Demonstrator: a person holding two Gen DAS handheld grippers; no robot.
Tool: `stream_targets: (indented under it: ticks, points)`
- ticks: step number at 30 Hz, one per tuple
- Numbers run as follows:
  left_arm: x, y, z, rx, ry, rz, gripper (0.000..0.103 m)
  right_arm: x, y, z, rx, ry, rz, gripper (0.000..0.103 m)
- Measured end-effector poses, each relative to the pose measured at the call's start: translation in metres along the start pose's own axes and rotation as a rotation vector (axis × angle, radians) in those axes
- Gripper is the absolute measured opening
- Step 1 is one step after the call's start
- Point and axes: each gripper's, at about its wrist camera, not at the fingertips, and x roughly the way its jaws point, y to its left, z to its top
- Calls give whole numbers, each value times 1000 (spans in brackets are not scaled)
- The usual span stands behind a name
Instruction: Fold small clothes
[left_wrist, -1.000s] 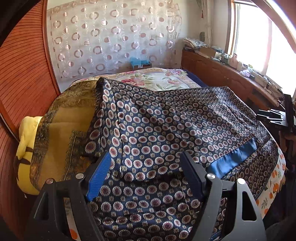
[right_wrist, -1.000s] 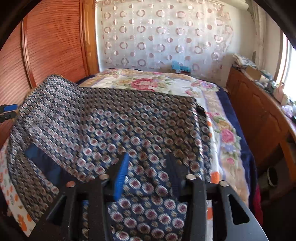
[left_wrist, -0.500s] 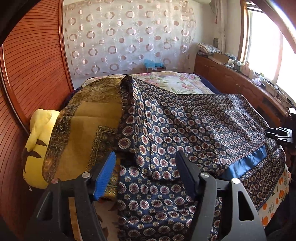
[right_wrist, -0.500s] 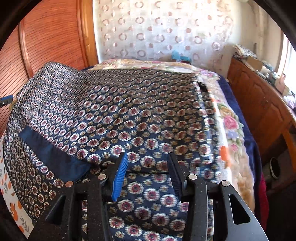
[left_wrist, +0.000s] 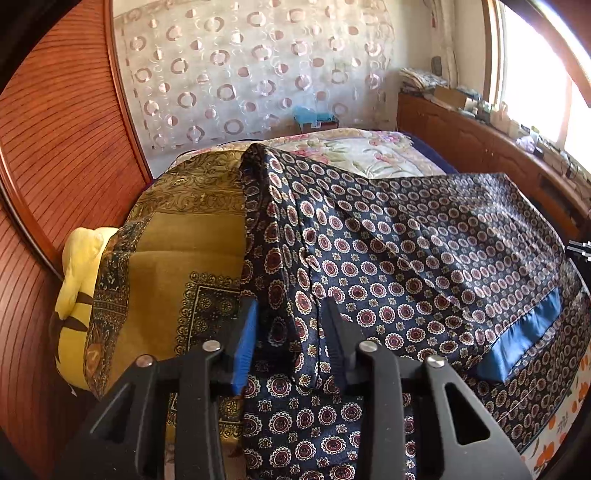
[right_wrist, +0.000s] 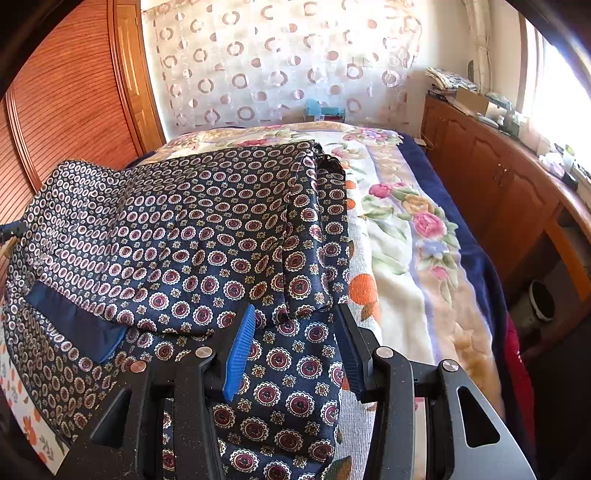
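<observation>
We judge the slippery patterned garment (left_wrist: 388, 258), folded over on the bed (right_wrist: 399, 236), could slide from our left tool (left_wrist: 288, 332), pinching its nine-o'clock edge, while our right tool (right_wrist: 295, 343) straddles the three-o'clock edge spread, gripping nothing.

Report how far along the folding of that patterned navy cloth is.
Done: the patterned navy cloth already lies doubled, its upper layer's plain blue hem resting across the lower layer. In hand: the left gripper has fabric bunched between its fingers at the left edge; the right gripper straddles the right edge, open. Left: it is still broad across the floral blanket, so more folds remain.
</observation>
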Motion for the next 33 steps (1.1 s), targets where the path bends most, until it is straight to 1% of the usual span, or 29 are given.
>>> stream_targets:
  ticks: [1,3,5,8,9,11,17,19,20,21,22,25,29,33]
  points:
    - [1,-2,0,12,4,2,33,-1,-1,1,-3,3,4,46]
    - [3,-4,1,31,18,10,21,4,1,4,-16,14,-4,46]
    - [7,-4,1,41,43,23,19,10,4,7,-26,31,-11,46]
    - [10,-2,3,37,55,33,6,23,5,12,-33,55,-41,46]
    - [9,-2,4,31,52,32,4,25,5,14,-36,57,-45,46]
    - [2,-2,7,17,34,4,3,36,11,20,-43,64,-52,46]
    - [-25,-6,19,4,-28,-64,3,50,18,30,-71,90,-70,46]
    - [-31,-7,22,-3,-39,-84,3,54,20,33,-70,90,-62,29]
    - [-34,-7,23,-10,-43,-97,3,55,21,34,-72,90,-55,25]
    - [-35,-7,25,-18,-44,-111,3,56,22,34,-76,88,-50,13]
    - [-36,-6,27,-28,-46,-126,3,55,23,34,-81,87,-41,7]
    - [-41,-5,28,-53,-58,-153,3,49,27,35,-104,62,-23,5]
    - [-52,2,26,-94,-85,-187,2,26,33,38,-117,3,13,4]
    - [-68,10,18,-125,-112,-221,2,2,38,42,-126,-33,41,4]
